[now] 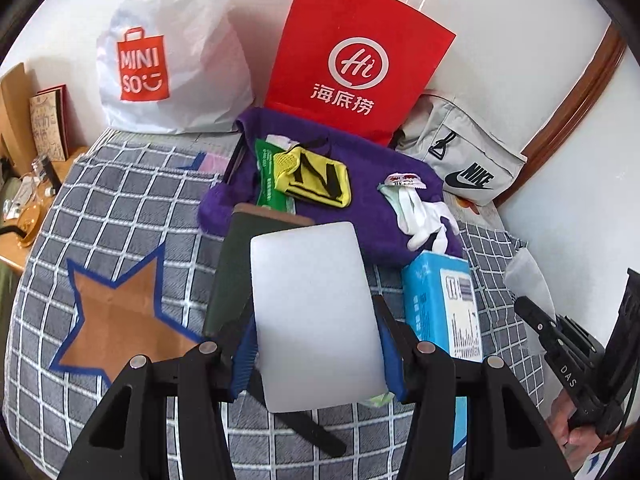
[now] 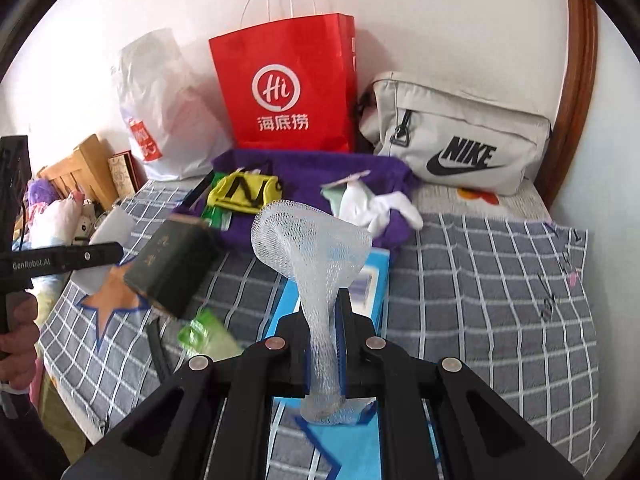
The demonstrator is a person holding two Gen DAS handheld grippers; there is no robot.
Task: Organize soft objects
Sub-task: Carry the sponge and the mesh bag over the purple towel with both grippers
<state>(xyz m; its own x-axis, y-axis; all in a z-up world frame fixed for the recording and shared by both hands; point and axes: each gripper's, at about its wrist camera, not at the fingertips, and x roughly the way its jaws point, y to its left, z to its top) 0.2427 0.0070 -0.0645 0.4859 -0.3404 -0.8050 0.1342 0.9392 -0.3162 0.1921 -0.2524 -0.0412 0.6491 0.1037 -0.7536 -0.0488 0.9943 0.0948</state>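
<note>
Clamped between the blue pads of the left gripper (image 1: 316, 344) is a dark green box (image 1: 228, 276), seen from the left wrist behind a pale, blurred white slab (image 1: 312, 312) that fills the space between the fingers; what that slab is cannot be told. From the right wrist the same box (image 2: 172, 264) is seen held up off the bed, tilted, with a green plastic packet (image 2: 204, 332) blurred just below it. The right gripper (image 2: 324, 344) is clenched on a white foam net sleeve (image 2: 312, 248), whose squeezed stem is pinched between the jaws and whose wide mouth flares upward above them. Beneath both grippers a grey checked bedspread (image 1: 120, 200) is spread, marked with a brown star outlined in blue tape (image 1: 116, 312). A light blue tissue pack (image 1: 444, 304) lies on the bedspread just right of the left gripper and directly under the net sleeve. Farther out, a purple towel (image 1: 360, 208) is laid across the bed; on it lie a yellow and black pouch (image 1: 316, 180) over a green wipes packet (image 1: 268, 176), and, apart to the right, a white sock (image 1: 424, 220) beside a small sachet (image 1: 404, 180). Against the wall stand a white Miniso plastic bag (image 1: 168, 60), a red paper bag (image 1: 356, 64) and a grey Nike bag (image 1: 464, 156). A person's hand (image 2: 20, 340) grips the left gripper's handle at the left edge of the right wrist view.
</note>
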